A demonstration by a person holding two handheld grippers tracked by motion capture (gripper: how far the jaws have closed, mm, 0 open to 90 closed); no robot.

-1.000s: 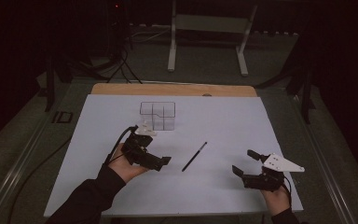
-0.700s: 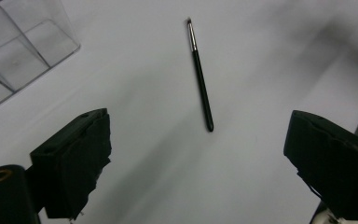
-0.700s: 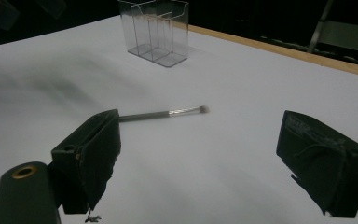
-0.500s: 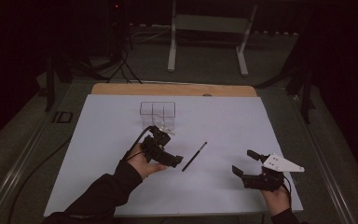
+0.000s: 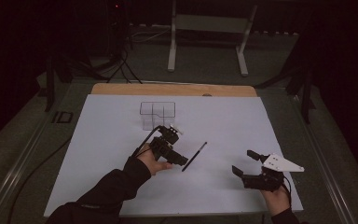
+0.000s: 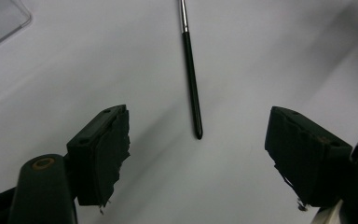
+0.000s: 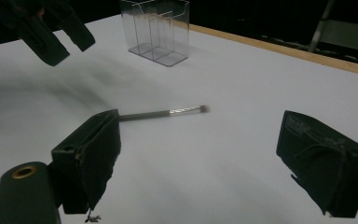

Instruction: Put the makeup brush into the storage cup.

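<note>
Moved rightward: left gripper [image 5: 182,160], jaws part-closing, empty, beside slim black silver-ferruled brush [image 5: 194,156]; right gripper [image 5: 244,163] gaped, empty.

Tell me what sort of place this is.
Probably a lab or recording room: a table under a white sheet in a dark room, cables on the floor, and a metal stand behind.

The brush [image 6: 192,79] has a glossy black handle, smooth like lacquered plastic, and a bright metal ferrule. The organizer [image 5: 157,115] is clear hard plastic, shiny at its edges. The bench [image 5: 223,116] wears a matt white sheet, smooth as paper, with a bare wooden strip along the far edge. The left tool [image 6: 198,154] has dull black pads [image 6: 116,149], rubbery and frayed at the edges.
</note>
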